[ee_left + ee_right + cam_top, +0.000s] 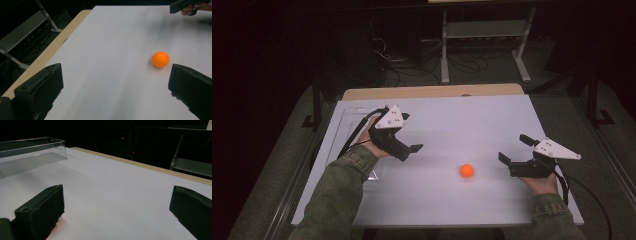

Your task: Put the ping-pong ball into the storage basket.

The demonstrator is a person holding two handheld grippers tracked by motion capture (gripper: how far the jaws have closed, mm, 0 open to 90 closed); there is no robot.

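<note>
Smooth round orange ball (467,171) on matte white table (462,115), both grippers seemingly spread, empty

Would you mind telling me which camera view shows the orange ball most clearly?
The left gripper view: the orange ball sits large and unobstructed on the white surface. The high view shows it small, between both grippers. The right gripper view gives a faint orange glow by its jaw.

My room is dark — light falls from above on the white table (492,115) alone. The pictures are soft and grainy; the orange ball (160,59) casts a faint shadow — no glare.
</note>
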